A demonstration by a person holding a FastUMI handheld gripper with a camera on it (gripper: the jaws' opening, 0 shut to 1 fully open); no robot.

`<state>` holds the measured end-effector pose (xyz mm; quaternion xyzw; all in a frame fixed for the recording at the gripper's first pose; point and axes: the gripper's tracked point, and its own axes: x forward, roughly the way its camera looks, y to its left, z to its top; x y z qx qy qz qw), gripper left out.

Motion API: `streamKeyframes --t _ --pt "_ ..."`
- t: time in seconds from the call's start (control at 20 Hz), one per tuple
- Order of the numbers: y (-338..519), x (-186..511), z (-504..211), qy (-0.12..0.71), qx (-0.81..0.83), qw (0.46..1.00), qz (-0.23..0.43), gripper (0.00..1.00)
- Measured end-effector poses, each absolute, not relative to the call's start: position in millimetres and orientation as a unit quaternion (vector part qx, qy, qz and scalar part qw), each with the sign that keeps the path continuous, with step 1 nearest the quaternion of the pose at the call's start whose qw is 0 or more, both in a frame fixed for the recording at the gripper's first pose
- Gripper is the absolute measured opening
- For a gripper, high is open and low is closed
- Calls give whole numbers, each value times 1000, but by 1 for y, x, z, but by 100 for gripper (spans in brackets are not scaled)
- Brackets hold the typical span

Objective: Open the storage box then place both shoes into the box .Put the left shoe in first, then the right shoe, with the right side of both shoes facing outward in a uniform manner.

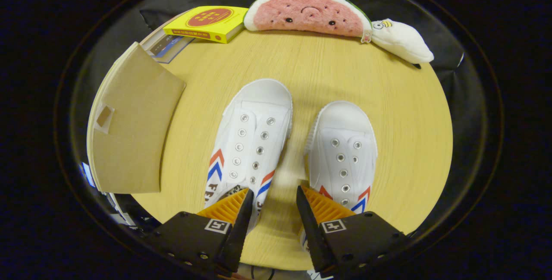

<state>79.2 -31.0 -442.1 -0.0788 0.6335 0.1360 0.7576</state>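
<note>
The storage box (pixel 129 124) lies closed and flat-lidded on the tabletop (pixel 388 111), off to the left of my tongs (pixel 271 198) and beyond the left shoe (pixel 250 137). Both shoes point their toes away from me, long axes running straight ahead; the right shoe (pixel 343 150) sits just beside its mate. My tongs hang open, holding nothing, over the gap between the two heels.

Two white laceless shoes, left shoe (pixel 250 142) and right shoe (pixel 343 155), stand side by side (toes forward) beside the closed cardboard box (pixel 133 133).
</note>
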Motion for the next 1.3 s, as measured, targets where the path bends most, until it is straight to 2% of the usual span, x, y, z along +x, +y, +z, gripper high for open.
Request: streamKeyframes --t 0.1,0.15,0.3,0.65,0.85,1.3 --pt "-16 78 -449 639 -58 749 164 45" --pt "-14 79 -447 640 -50 750 159 20" --pt "-12 76 -447 654 -17 740 155 2" --pt "-11 60 -401 664 45 727 167 0" --pt "-2 60 -346 633 53 754 170 0" --pt "88 43 -244 590 53 779 204 0"
